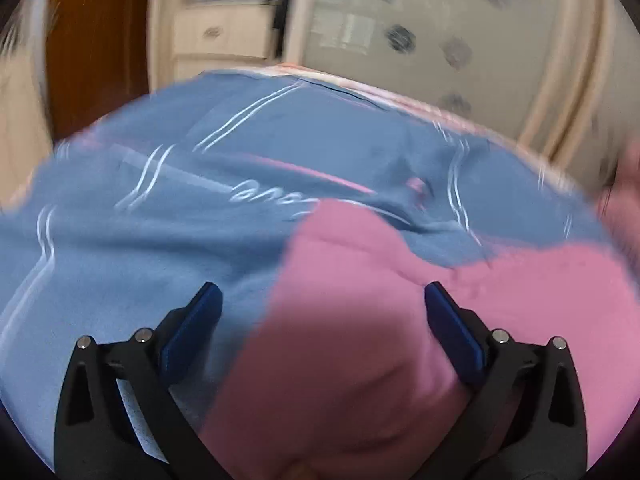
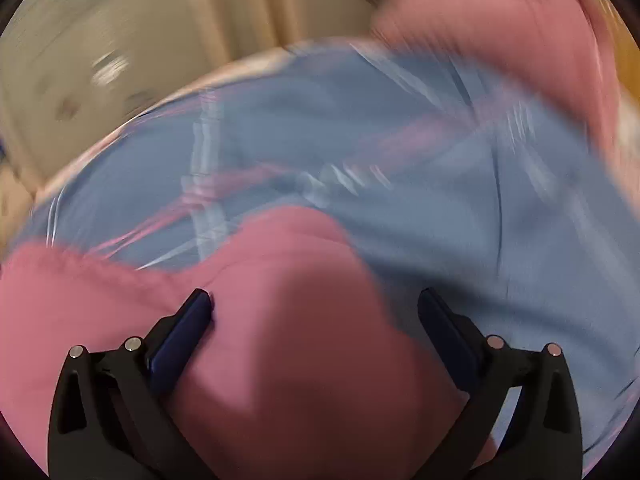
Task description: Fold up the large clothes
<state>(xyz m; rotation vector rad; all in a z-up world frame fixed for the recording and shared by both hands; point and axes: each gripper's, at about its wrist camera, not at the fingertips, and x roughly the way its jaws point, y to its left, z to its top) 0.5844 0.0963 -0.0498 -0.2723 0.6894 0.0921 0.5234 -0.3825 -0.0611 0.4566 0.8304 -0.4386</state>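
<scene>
A pink garment (image 1: 360,320) lies on a blue blanket with white wavy lines (image 1: 160,208). In the left wrist view my left gripper (image 1: 322,300) is open, its blue pads apart, and a fold of pink cloth bulges between them. In the right wrist view my right gripper (image 2: 314,300) is open too, with a hump of the pink garment (image 2: 288,320) between the fingers. The left pad (image 2: 188,320) touches the cloth. More pink cloth (image 2: 520,32) shows at the upper right. Both views are motion-blurred.
The blue blanket (image 2: 440,200) covers a bed with a pinkish edge (image 1: 400,100). Behind it stand cream wardrobe doors with dark flower marks (image 1: 440,40), drawers (image 1: 220,36) and a brown wooden door (image 1: 92,40).
</scene>
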